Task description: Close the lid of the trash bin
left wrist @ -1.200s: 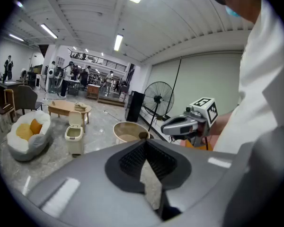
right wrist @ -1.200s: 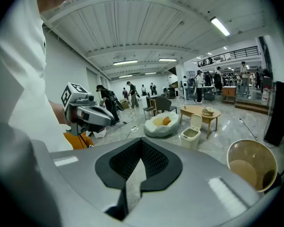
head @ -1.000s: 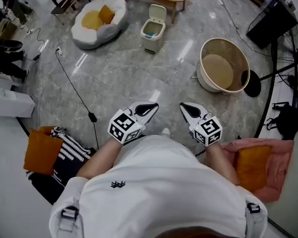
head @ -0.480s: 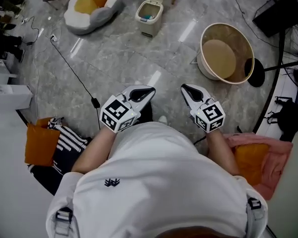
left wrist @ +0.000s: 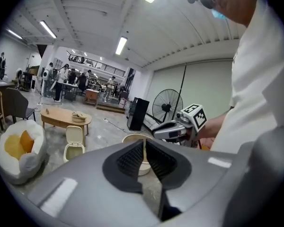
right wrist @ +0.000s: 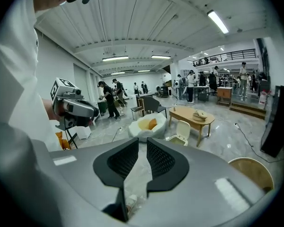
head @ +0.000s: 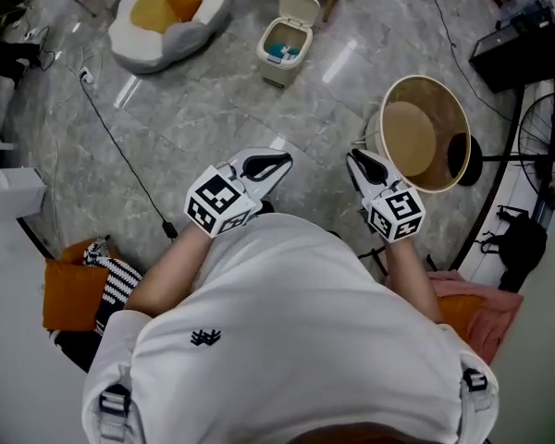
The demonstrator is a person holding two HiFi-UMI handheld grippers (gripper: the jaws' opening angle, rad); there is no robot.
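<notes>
A person in a white shirt (head: pixel 287 340) stands on a grey marble-patterned floor (head: pixel 222 100) and holds both grippers in front of the body, at the middle of the head view. The left gripper (head: pixel 270 164) has its jaws drawn together to a thin slit with nothing between them, as its own view (left wrist: pixel 144 144) shows. The right gripper (head: pixel 363 164) is also closed to a narrow slit and empty (right wrist: pixel 142 144). Each one appears in the other's view, held level in a hand.

The small cream plastic trash bin (head: pixel 283 52) stands at the upper middle of the head view, well apart from both grippers. Its cream hinged lid (head: pixel 299 6) is raised upright at the back, so the bin is open, with something blue showing inside. In the left gripper view the bin (left wrist: pixel 74 148) sits left of centre, and in the right gripper view (right wrist: pixel 181 132) it sits right of centre.

A light wooden oval table (right wrist: pixel 195 115) stands just behind the bin. To the bin's left lies a white round beanbag seat with orange cushions (head: pixel 166 12). A large round beige tub (head: pixel 424 132) lies tilted on its side at the right, near the right gripper. A thin black cable (head: pixel 120 151) runs over the floor at the left. An orange square cushion (head: pixel 72 294) lies at the lower left edge beside a black-and-white striped cloth (head: pixel 104 268), and a pink blanket (head: pixel 486 308) lies at the lower right.
</notes>
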